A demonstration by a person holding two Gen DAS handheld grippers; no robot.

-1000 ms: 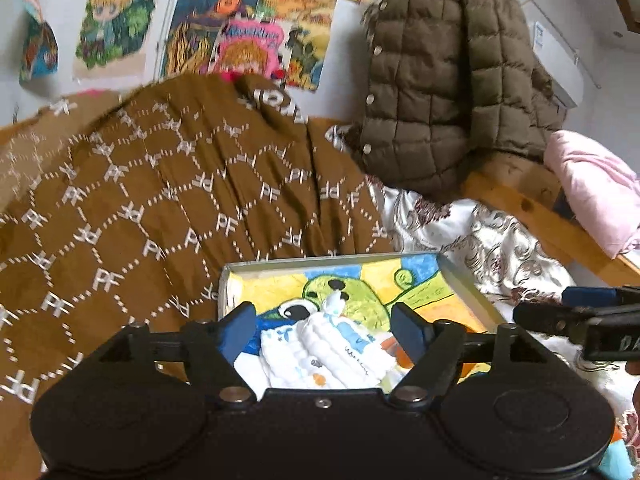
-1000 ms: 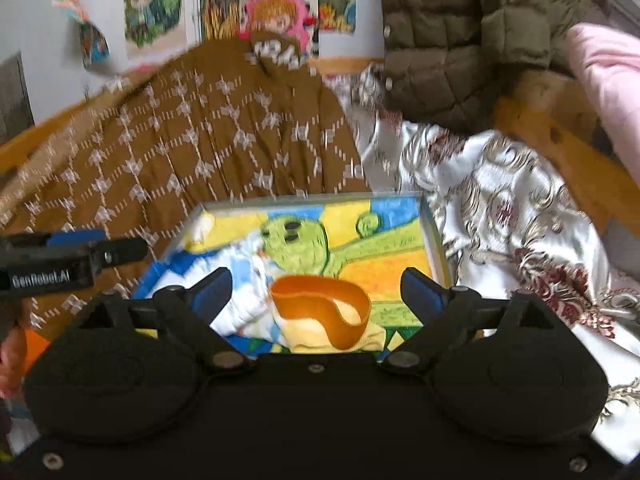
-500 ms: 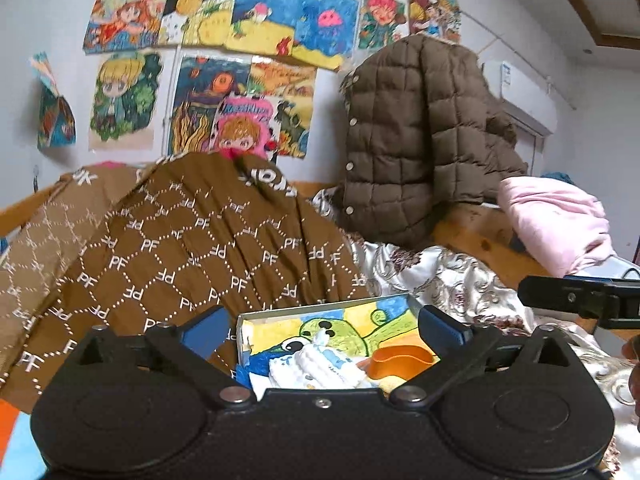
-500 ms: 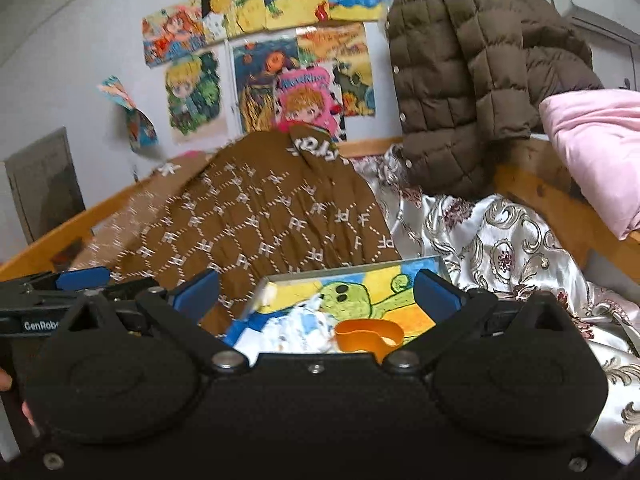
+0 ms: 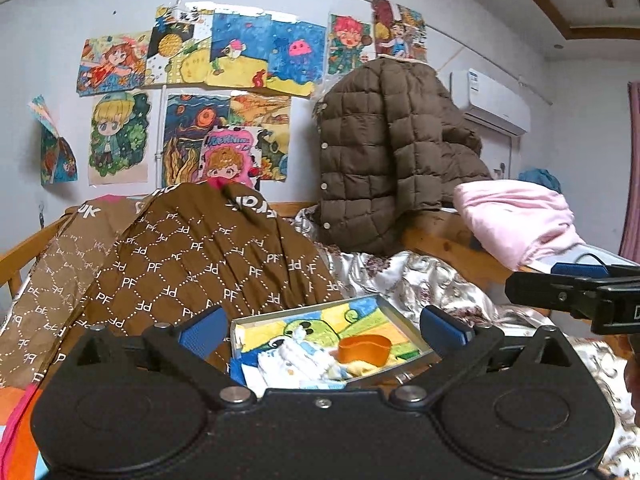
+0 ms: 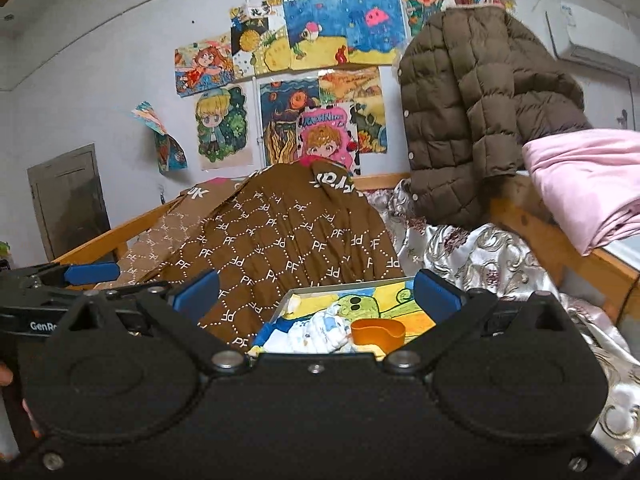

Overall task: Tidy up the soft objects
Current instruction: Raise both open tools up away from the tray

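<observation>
Drawings cover the wall behind a bed where a brown blanket point(image 5: 200, 264) says "PF", and the tray point(image 5: 404, 322) holds a white cloth point(image 5: 296, 360), with the left gripper point(image 5: 324, 330) and right gripper point(image 6: 316, 294) wide open, holding nothing.

wall: pale grey point(image 5: 48, 60), covered in kids' drawings point(image 5: 240, 56)
AC unit: top right point(image 5: 490, 100)
bed frame: wooden point(image 6: 560, 240)
door: grey, left point(image 6: 68, 200)

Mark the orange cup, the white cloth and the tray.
orange cup point(image 5: 364, 349), left wrist view, front wall.
white cloth point(image 5: 294, 360), left wrist view, folded middle.
tray point(image 6: 344, 284), right wrist view, far rim.
</observation>
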